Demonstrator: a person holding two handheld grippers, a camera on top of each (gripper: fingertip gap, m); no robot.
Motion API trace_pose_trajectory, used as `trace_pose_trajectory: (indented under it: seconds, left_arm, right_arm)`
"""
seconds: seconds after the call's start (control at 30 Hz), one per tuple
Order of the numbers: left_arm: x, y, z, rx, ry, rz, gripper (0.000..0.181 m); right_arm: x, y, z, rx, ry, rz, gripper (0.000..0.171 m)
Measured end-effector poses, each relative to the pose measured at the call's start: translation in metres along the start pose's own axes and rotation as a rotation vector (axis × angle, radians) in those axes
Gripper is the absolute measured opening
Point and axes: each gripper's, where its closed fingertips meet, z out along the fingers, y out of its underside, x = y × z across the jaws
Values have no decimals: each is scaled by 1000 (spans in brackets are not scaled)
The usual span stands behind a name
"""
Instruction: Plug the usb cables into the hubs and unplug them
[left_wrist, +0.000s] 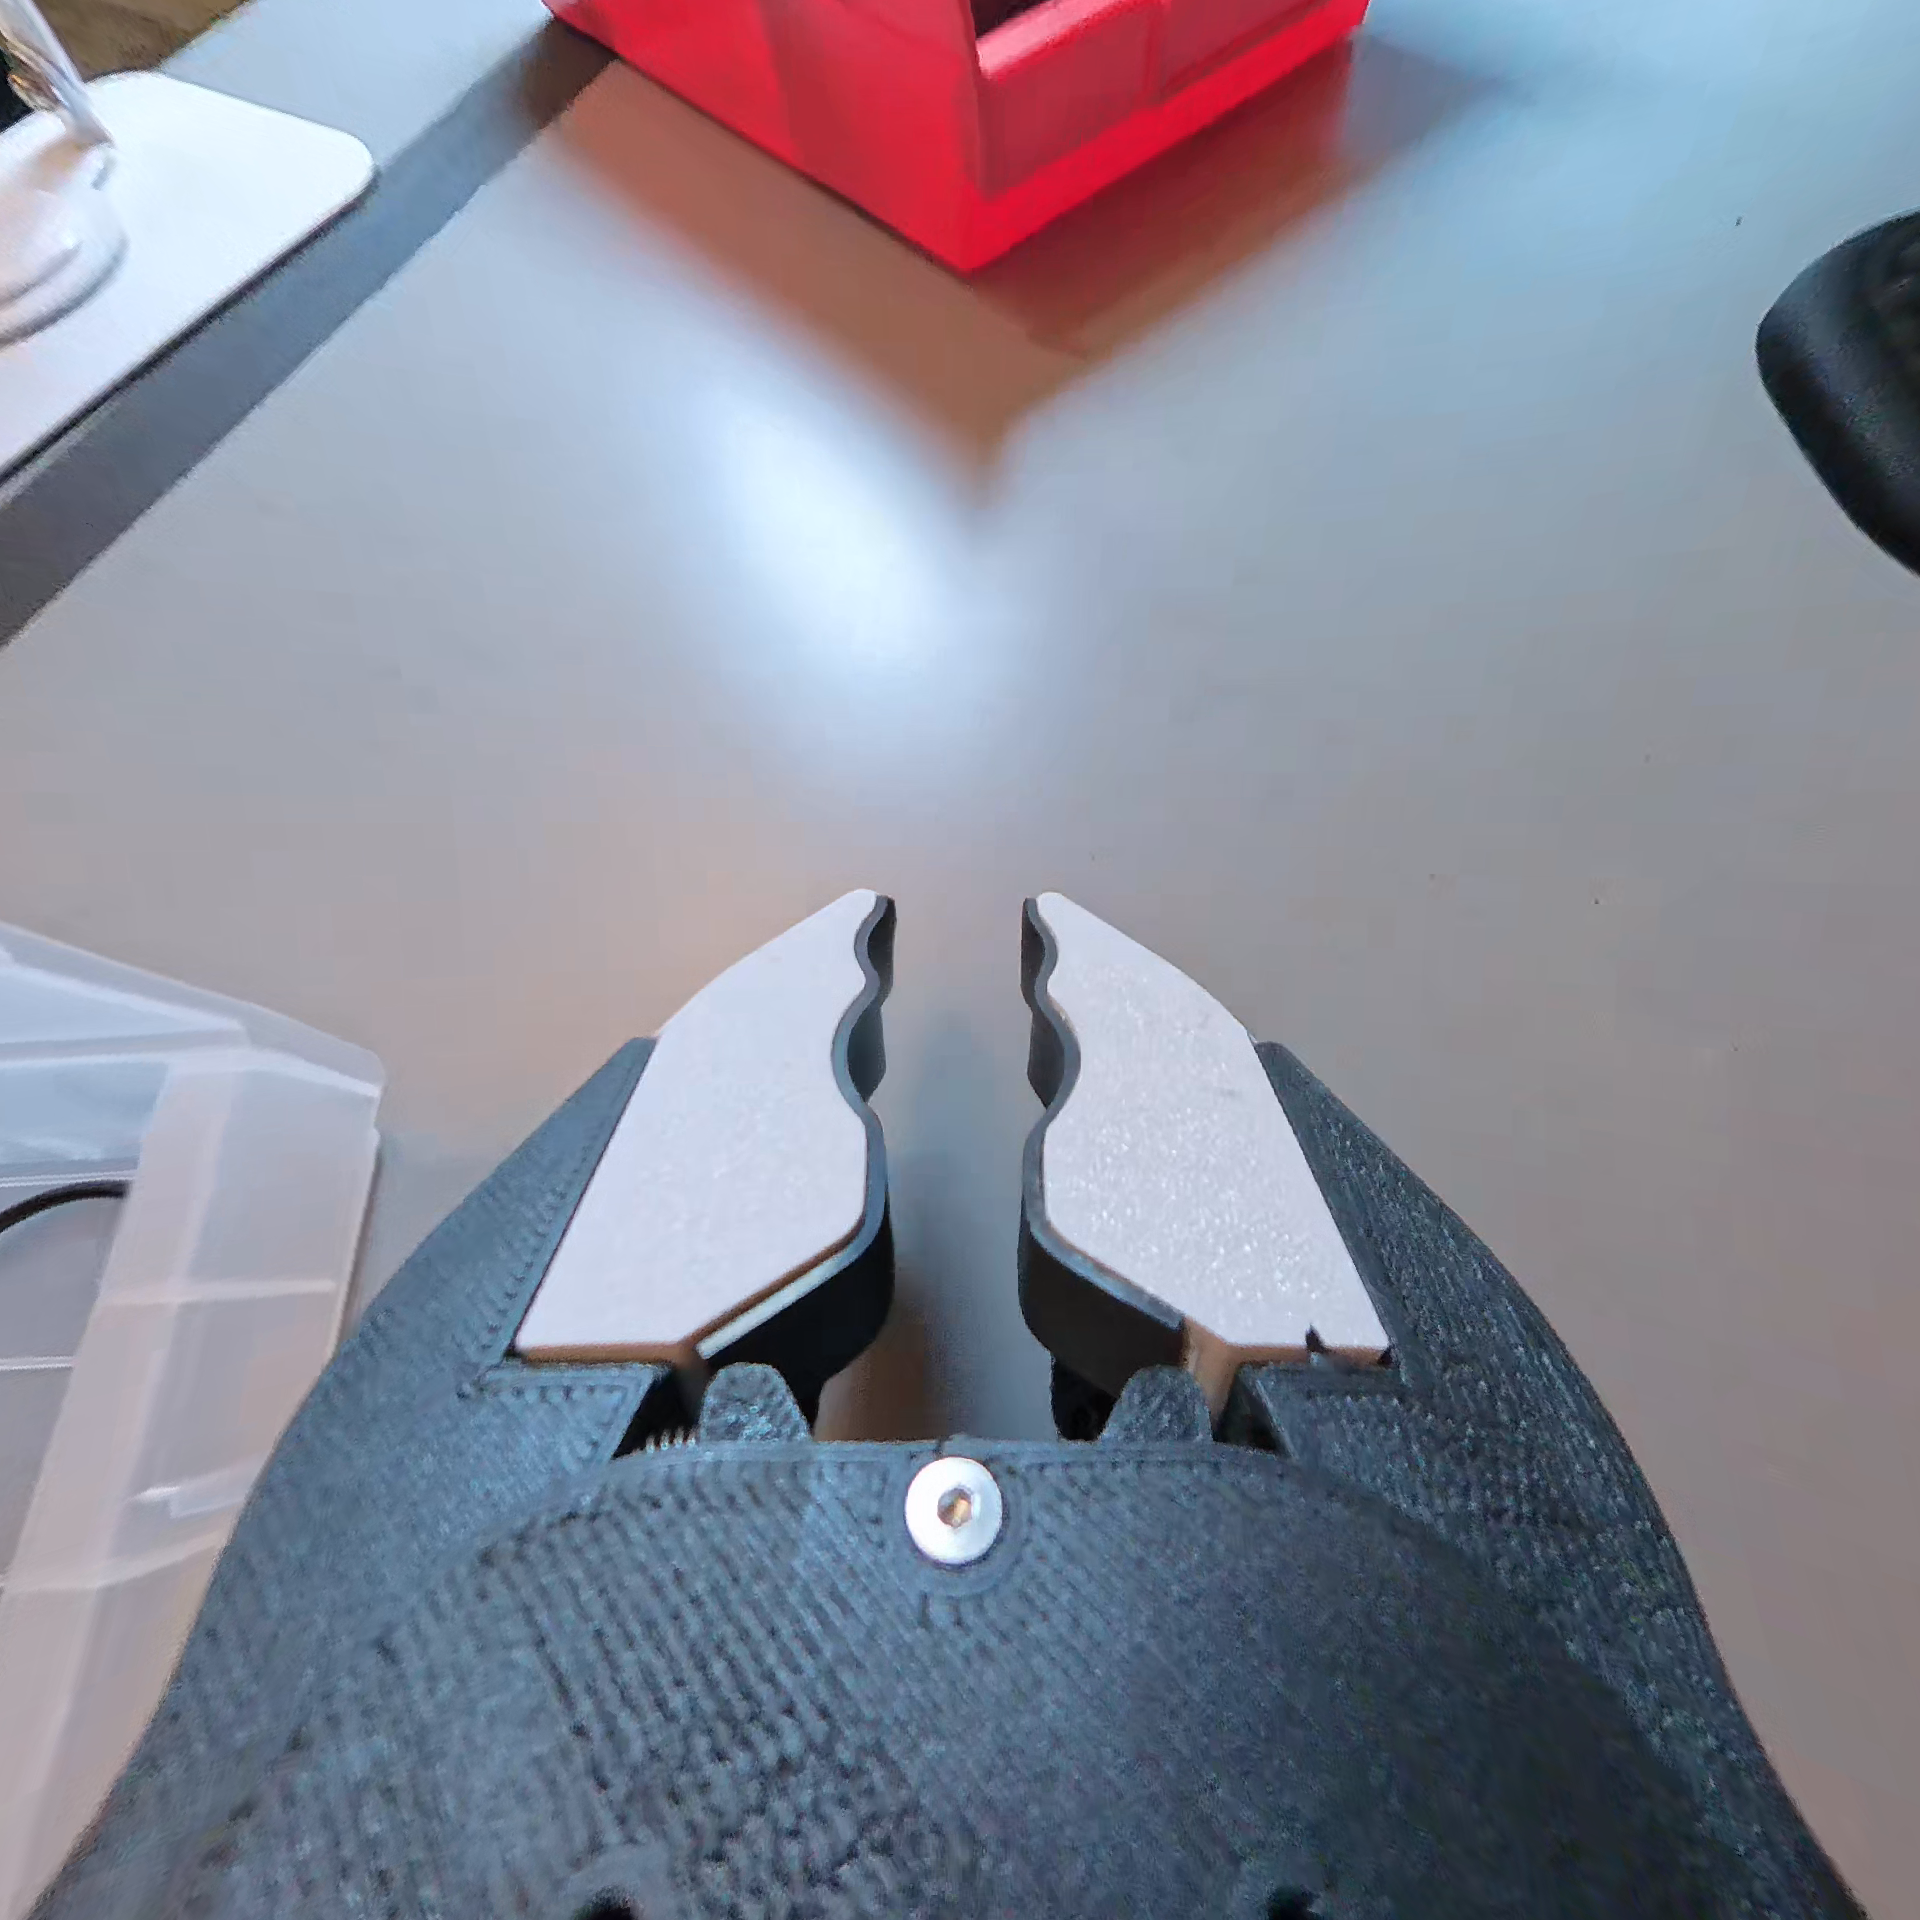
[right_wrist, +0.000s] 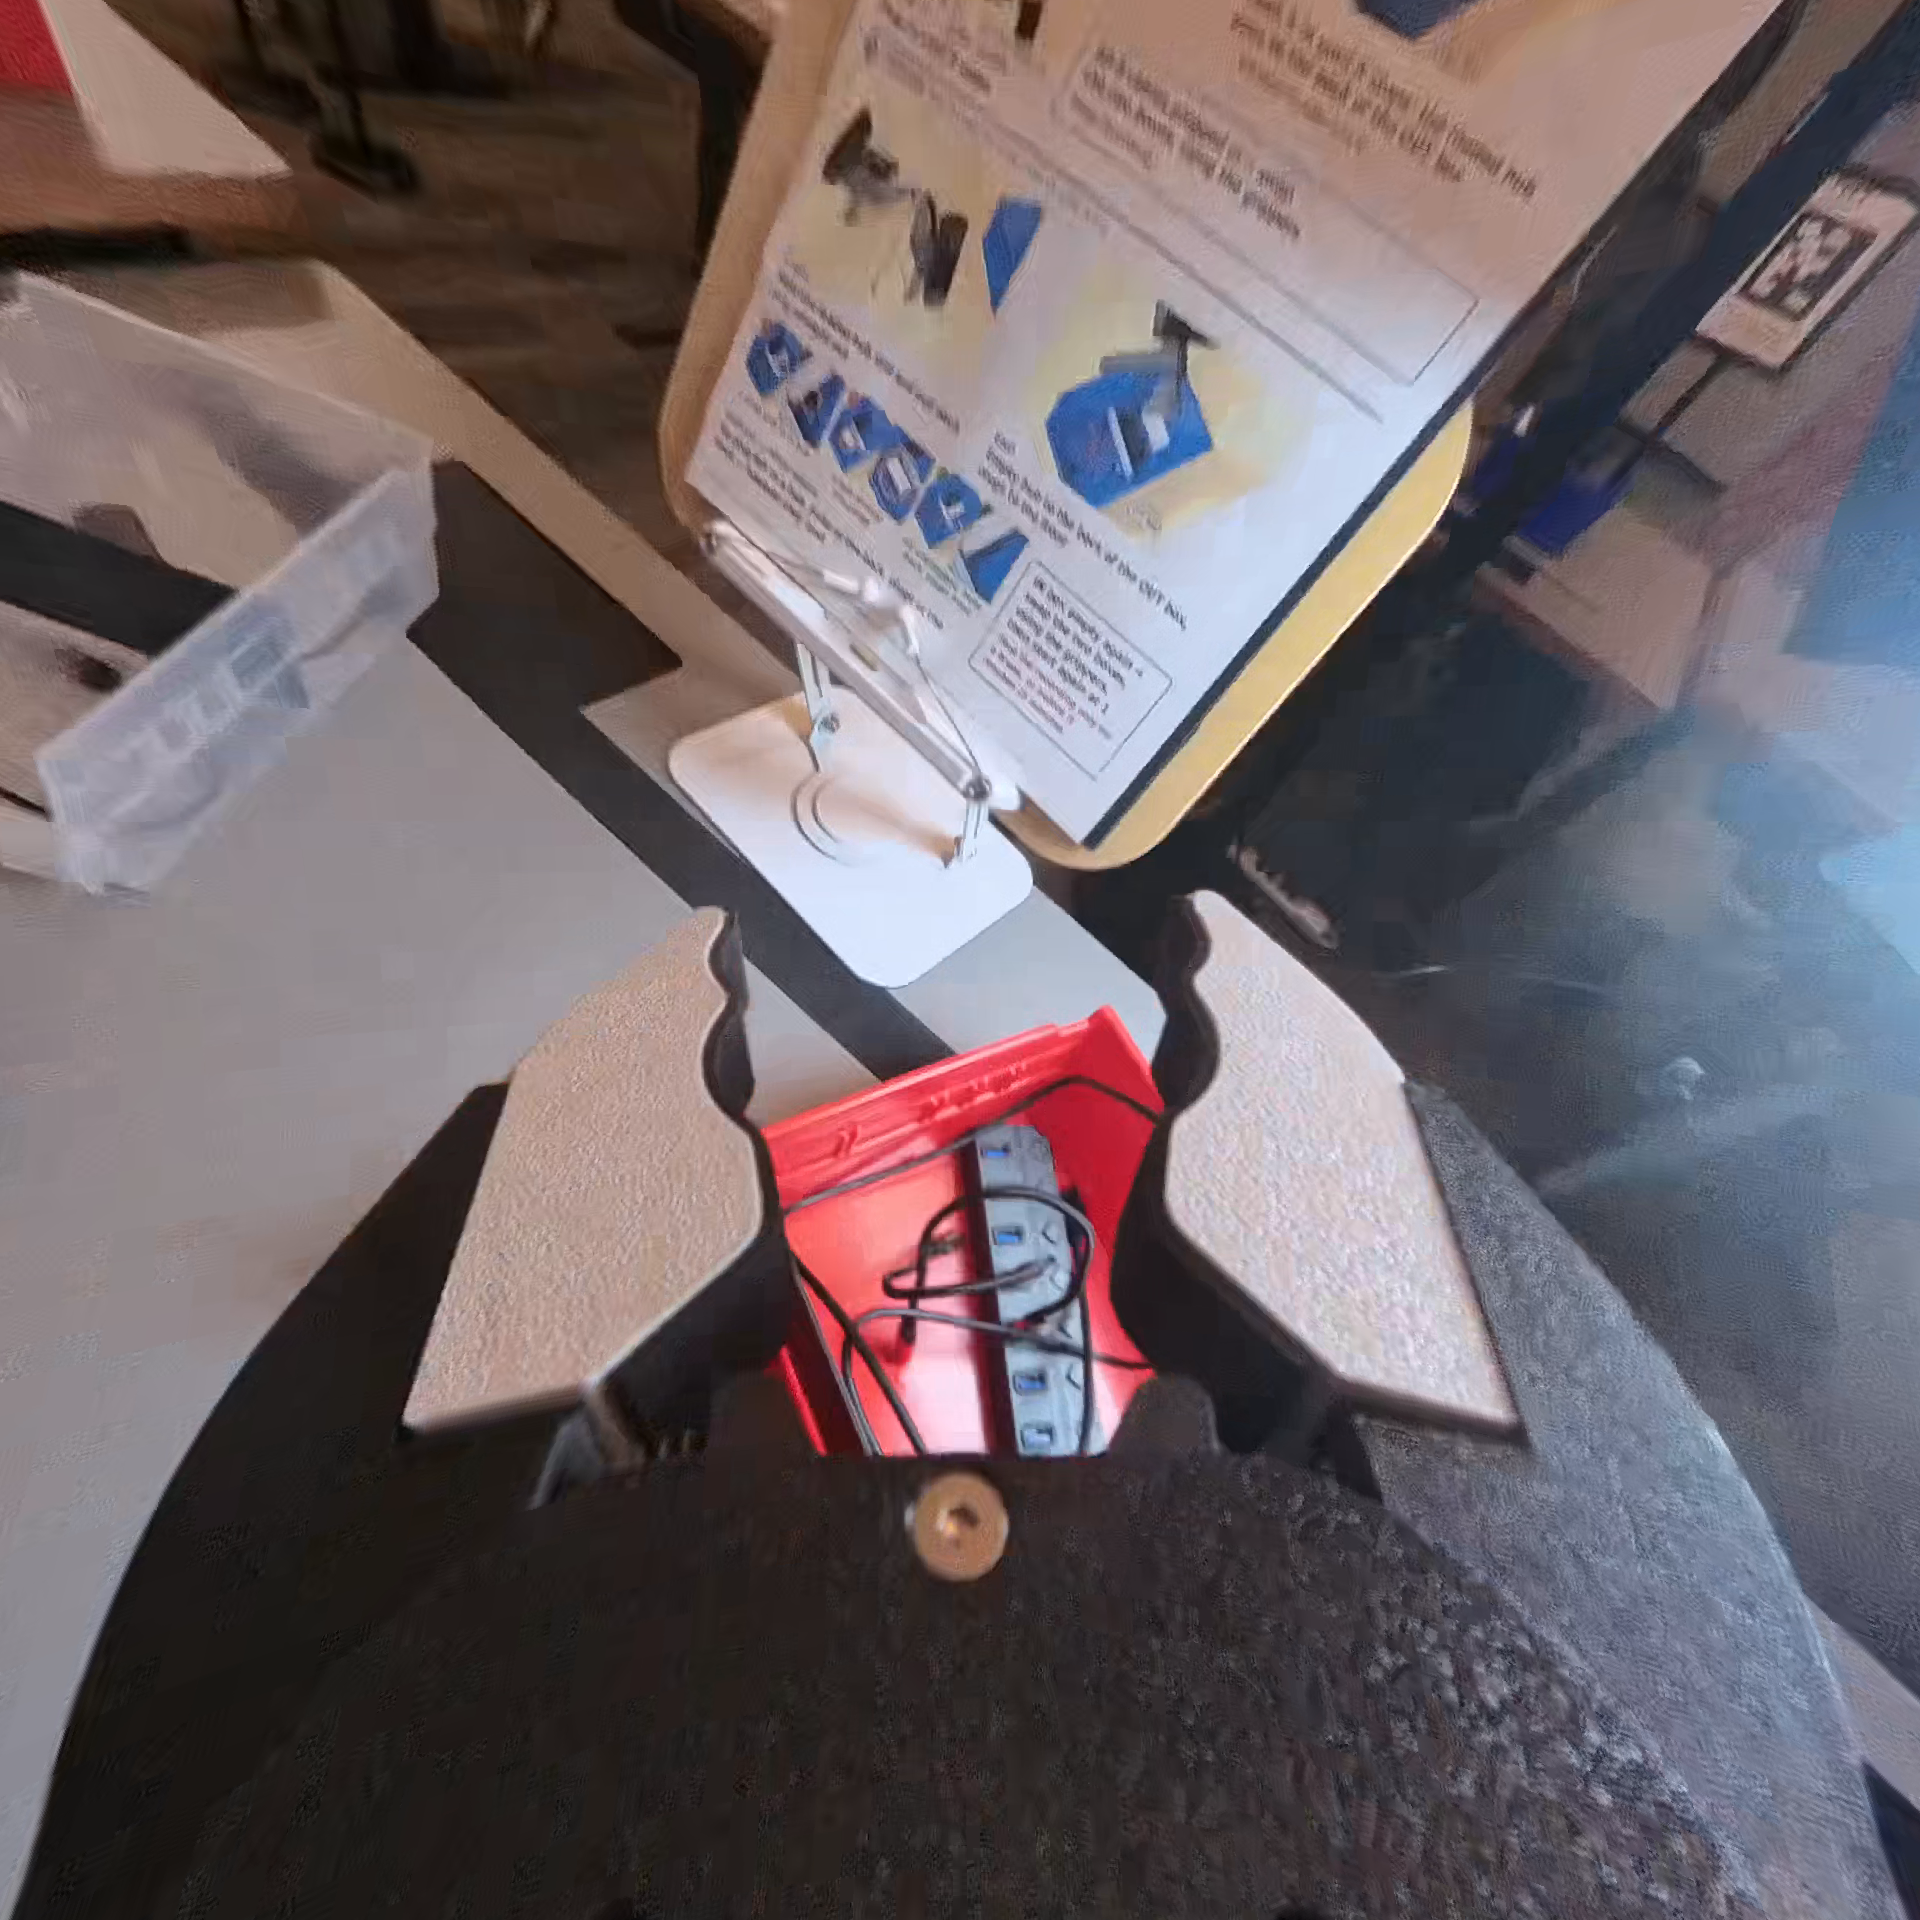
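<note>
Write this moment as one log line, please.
left gripper open, empty, over table | right gripper open above red bin | hub inside

Left hand-held gripper (left_wrist: 958, 914): black 3D-printed body, ribbed layer texture, domed rear housing. One silver hex-socket screw (left_wrist: 954, 1509) sits centred just behind the finger roots. Two fingers (left_wrist: 727, 1153), black with wavy scalloped inner edges, each topped by a pale grey, grainy plate tapering toward the tip.

Right hand-held gripper (right_wrist: 951, 935): same build, black rough-textured shell. Its centre screw (right_wrist: 957, 1529) looks brass-toned. Fingers (right_wrist: 603, 1205) carry the same speckled grey plates and scalloped black inner profiles.
</note>
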Motion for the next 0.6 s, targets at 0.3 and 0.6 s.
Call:
trace_pose_trajectory:
  seconds: [0.3, 0.6]
  left_arm:
    - [-39, -49, -54, 270, -165, -93, 28]
    - [-180, -88, -171, 329, -475, -236, 35]
  right_arm:
    - [-167, 54, -34, 376, -108, 325, 57]
    - [-206, 114, -22, 388, 2, 300, 51]
